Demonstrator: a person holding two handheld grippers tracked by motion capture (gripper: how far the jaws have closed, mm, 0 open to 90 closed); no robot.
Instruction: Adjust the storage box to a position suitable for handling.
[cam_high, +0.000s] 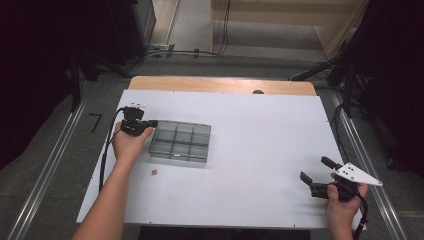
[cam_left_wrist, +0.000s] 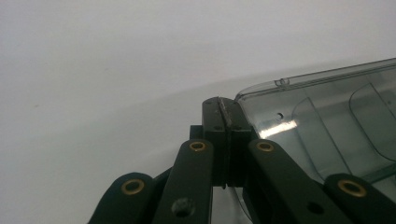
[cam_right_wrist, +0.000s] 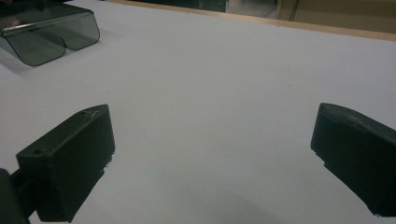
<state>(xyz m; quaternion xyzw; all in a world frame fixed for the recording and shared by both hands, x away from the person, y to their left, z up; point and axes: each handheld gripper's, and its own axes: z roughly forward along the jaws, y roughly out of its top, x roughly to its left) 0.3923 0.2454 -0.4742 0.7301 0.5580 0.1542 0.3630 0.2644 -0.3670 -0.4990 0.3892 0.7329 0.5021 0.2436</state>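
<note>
On my feed the desk (cam_high: 260, 150) carries a white sheet, with a strip of bare wood (cam_high: 220, 84) left showing along its far edge. A small brown speck (cam_high: 154, 172) lies on the sheet near the front left. Beyond the desk I see cables (cam_high: 170, 52) trailing across the grey floor (cam_high: 60, 165).

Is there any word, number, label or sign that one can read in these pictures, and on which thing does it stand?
"7": a dark mark that looks like this digit, on the grey floor left of the table.
None on the clear compartment box, the left gripper or the right gripper.
</note>
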